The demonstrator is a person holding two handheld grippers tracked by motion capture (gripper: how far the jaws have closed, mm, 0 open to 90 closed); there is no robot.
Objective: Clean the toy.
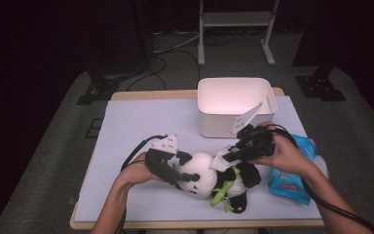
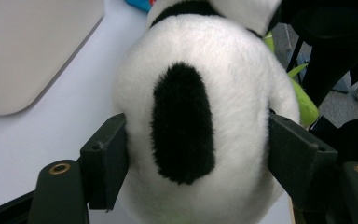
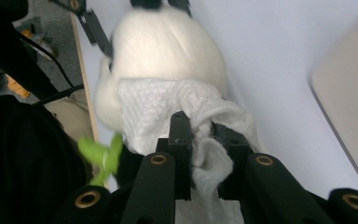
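You've got the panda plush (image 1: 209,178) lying on its side near the front edge of the table (image 1: 136,122) so its white head faces the wipe – makes sense. Left gripper (image 1: 175,176) is clamped on the head to pin it, while the right gripper (image 1: 231,155) is pinched tight on the white wipe (image 3: 168,109), which rests against the fur.

White bin (image 1: 233,105), open top, sits at table's (image 1: 141,117) far edge, right of centre; nothing seen inside. Blue wipes pack (image 1: 292,183) lies by right edge, toward near right corner, partly overhanging it. Table top pale lavender w/ wood rim. Beyond far edge: grey carpet, black cables (image 1: 175,53) on floor, white metal frame legs (image 1: 236,29). Black stand feet (image 1: 95,90) off far left corner & far right.
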